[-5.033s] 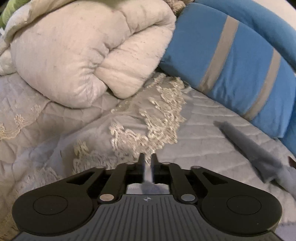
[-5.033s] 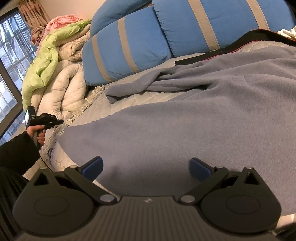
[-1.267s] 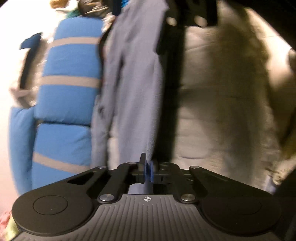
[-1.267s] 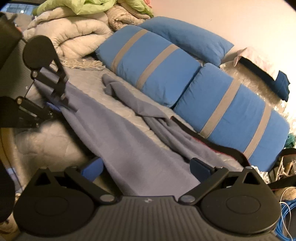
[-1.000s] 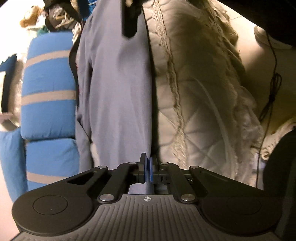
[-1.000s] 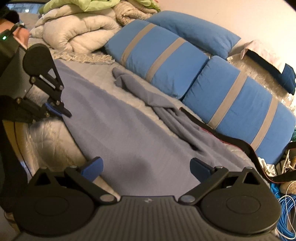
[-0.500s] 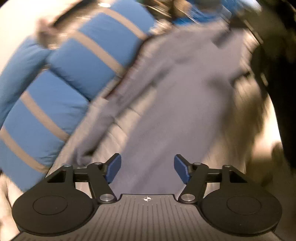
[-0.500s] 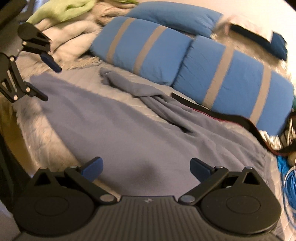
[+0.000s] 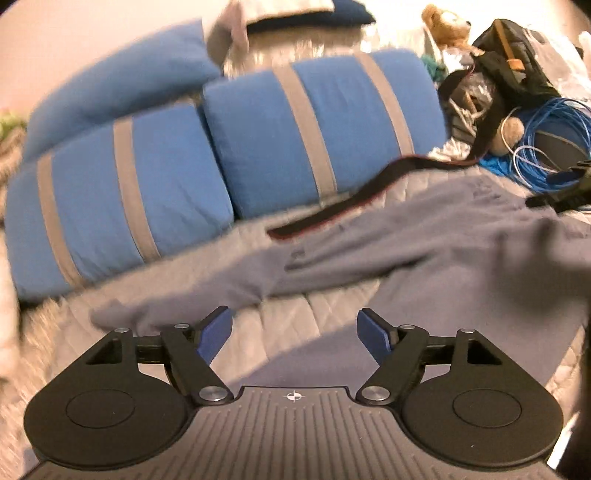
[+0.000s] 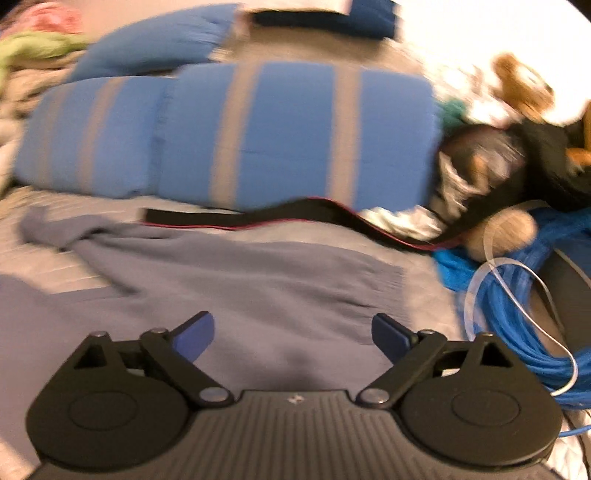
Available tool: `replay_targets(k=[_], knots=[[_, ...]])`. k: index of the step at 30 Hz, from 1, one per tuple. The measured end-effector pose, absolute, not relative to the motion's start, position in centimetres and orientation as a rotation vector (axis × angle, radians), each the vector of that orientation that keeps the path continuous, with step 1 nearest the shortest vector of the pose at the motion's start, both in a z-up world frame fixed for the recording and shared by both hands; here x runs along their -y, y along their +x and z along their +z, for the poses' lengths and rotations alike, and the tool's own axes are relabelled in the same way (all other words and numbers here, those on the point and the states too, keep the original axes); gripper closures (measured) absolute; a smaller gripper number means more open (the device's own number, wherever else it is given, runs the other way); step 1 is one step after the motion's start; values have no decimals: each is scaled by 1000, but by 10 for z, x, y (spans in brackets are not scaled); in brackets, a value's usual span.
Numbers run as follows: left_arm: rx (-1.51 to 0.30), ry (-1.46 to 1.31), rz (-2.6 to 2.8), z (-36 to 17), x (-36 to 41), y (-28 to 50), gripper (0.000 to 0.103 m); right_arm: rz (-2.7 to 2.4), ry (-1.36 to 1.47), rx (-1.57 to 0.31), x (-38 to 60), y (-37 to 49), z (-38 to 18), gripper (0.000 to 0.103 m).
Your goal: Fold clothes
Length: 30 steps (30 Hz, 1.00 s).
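A grey-blue sweater [image 9: 424, 251] lies spread on the quilted bed [image 9: 332, 306], one sleeve [image 9: 177, 302] stretched toward the left. My left gripper [image 9: 294, 334] hovers above it; its jaws are opening and nothing is between them. In the right wrist view the same sweater [image 10: 258, 288] fills the lower middle, its ribbed hem [image 10: 391, 280] toward the right. My right gripper [image 10: 291, 336] hangs over the sweater's body with blue pads wide apart; its jaws are closing and grip nothing. Both views are blurred by motion.
Blue pillows with grey stripes [image 9: 221, 155] line the back of the bed. A black strap with red edging [image 10: 280, 218] lies in front of them. A coil of blue cable [image 10: 517, 306], a dark bag [image 9: 506, 62] and a teddy bear [image 9: 447, 26] crowd the right side.
My left gripper let go of the sweater's edge, opened wide, rolled upright and rose. My right gripper swung to the right along the bed, toward the cable and the hem.
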<state>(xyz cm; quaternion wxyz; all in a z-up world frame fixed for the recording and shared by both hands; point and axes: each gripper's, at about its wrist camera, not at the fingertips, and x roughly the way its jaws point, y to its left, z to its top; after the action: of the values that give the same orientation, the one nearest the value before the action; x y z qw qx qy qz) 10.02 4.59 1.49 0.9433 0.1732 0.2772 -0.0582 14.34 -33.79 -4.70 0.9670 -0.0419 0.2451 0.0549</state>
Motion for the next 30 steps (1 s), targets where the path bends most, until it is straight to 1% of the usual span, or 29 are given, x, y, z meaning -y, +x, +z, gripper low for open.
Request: replay_targets(k=[2, 6, 7, 9, 10, 12, 13, 14, 17, 20, 30], knots=[[-600, 333, -126, 9, -50, 105, 29, 72, -52, -524, 356, 162, -56, 17], [-616, 349, -146, 3, -47, 106, 29, 40, 23, -591, 383, 194, -72, 24], [-621, 354, -151, 1, -45, 106, 29, 38, 34, -606, 385, 201, -75, 27], [-627, 363, -164, -2, -43, 107, 29, 38, 55, -638, 390, 213, -82, 37], [-630, 367, -170, -3, -41, 107, 29, 38, 75, -656, 392, 216, -85, 46], [-636, 367, -177, -4, -40, 108, 29, 20, 107, -681, 397, 222, -89, 55], [-640, 362, -181, -4, -39, 108, 29, 11, 113, -683, 400, 222, -90, 64], [-643, 357, -185, -4, -39, 109, 29, 2, 120, -682, 402, 222, -91, 76], [-654, 348, -191, -4, -38, 110, 29, -14, 130, -677, 407, 220, -91, 89], [-661, 346, -189, -4, -36, 111, 29, -24, 132, -665, 410, 218, -88, 96], [-675, 329, -191, -3, -39, 114, 29, -132, 142, -647, 433, 223, -85, 99]])
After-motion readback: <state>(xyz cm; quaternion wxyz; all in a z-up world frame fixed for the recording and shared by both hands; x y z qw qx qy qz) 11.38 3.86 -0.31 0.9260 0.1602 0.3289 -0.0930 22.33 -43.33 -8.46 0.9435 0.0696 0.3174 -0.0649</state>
